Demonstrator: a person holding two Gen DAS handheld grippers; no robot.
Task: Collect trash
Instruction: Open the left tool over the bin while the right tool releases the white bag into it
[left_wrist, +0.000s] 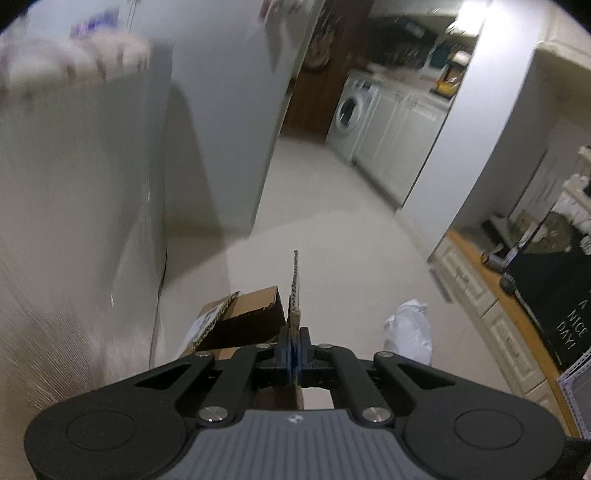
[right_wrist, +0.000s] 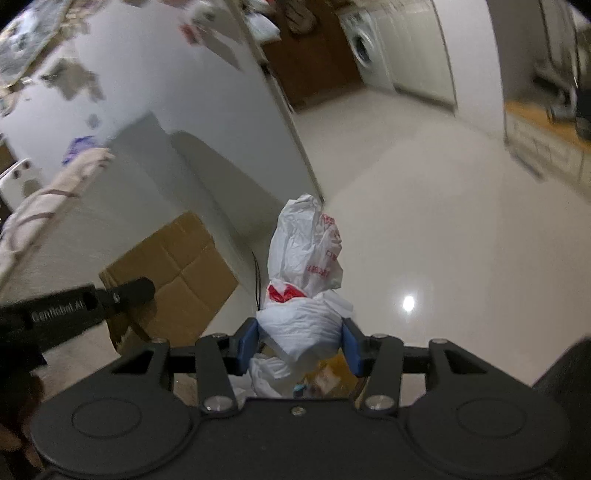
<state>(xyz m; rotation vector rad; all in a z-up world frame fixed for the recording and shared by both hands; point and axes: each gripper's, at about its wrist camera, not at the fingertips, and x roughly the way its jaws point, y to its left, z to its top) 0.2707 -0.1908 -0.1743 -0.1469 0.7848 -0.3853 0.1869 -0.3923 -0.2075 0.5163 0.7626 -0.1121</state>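
Note:
In the left wrist view my left gripper (left_wrist: 294, 347) is shut on a thin cardboard flap (left_wrist: 294, 291), seen edge-on and sticking up between the blue pads. The flap belongs to a brown cardboard box (left_wrist: 240, 314) just beyond it, by the wall. In the right wrist view my right gripper (right_wrist: 299, 343) is shut on a knotted white plastic trash bag (right_wrist: 306, 254) with red print; both blue pads press its bulging lower part. The same box (right_wrist: 173, 266) lies left of the bag, with the left gripper (right_wrist: 146, 287) over it. The bag (left_wrist: 408, 328) also shows at the right of the left wrist view.
A grey wall (left_wrist: 110, 221) rises close on the left, a pale tiled floor (right_wrist: 424, 221) stretches ahead. Farther off stand a washing machine (left_wrist: 352, 110) and white cabinets (left_wrist: 406, 140). A black printed bag (left_wrist: 554, 295) rests on a low wooden-topped unit at right. More loose trash lies under the right gripper.

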